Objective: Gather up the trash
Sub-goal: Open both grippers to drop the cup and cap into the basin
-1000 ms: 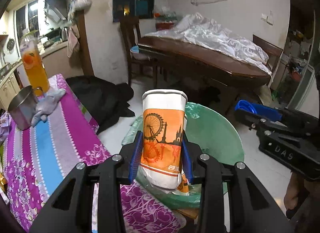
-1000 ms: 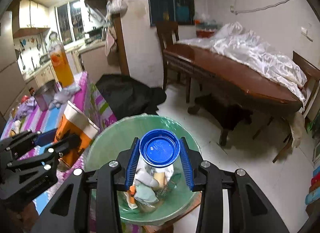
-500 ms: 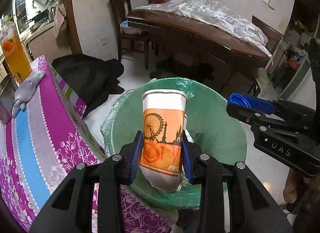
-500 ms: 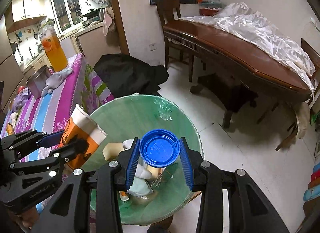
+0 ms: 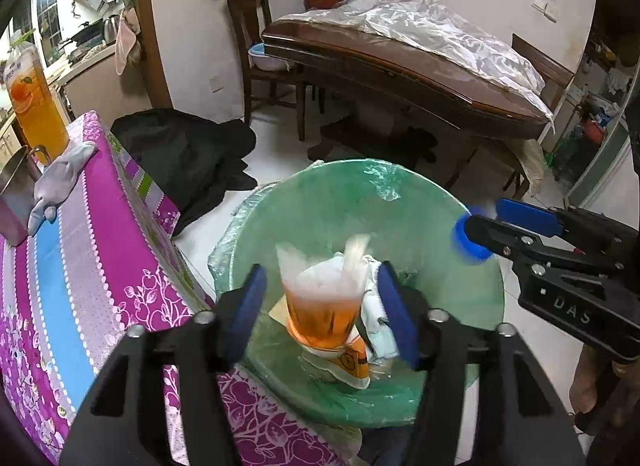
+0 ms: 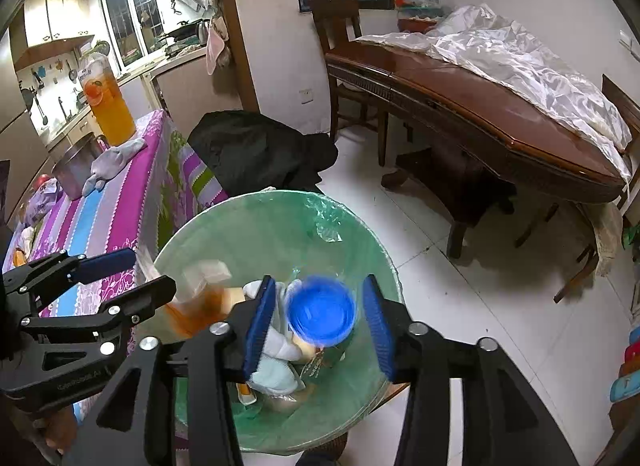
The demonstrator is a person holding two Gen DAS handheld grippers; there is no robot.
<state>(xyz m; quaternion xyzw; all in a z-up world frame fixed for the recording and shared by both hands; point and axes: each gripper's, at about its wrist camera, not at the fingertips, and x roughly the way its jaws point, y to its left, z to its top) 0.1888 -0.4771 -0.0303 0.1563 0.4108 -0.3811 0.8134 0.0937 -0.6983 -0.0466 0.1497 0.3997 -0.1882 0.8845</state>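
A bin lined with a green bag (image 5: pixel 440 266) (image 6: pixel 260 225) sits below both grippers and holds earlier trash. My left gripper (image 5: pixel 321 270) hangs over it with its jaws opening; the orange paper cup (image 5: pixel 324 306) is blurred between the pads, clear of both, dropping into the bin. My right gripper (image 6: pixel 320 282) is also opening over the bin, and the blue lid (image 6: pixel 322 312) falls blurred between its pads with gaps on both sides. Each wrist view shows the other hand's tool: the right gripper (image 5: pixel 492 221) with the lid (image 5: pixel 468 242), and the left gripper (image 6: pixel 154 272) with the cup (image 6: pixel 196 298).
A table with a purple striped cloth (image 5: pixel 80 246) stands left of the bin, carrying a juice bottle (image 5: pixel 36 105), a metal pot (image 6: pixel 76 173) and a grey cloth (image 5: pixel 60 177). Black clothing (image 5: pixel 184 149) lies on the floor behind. A wooden table (image 5: pixel 400 65) under a white sheet stands beyond.
Both grippers sank over the bin, then widened their jaws. The cup and the blue lid, gripped before, have slipped free and are falling into the bin.
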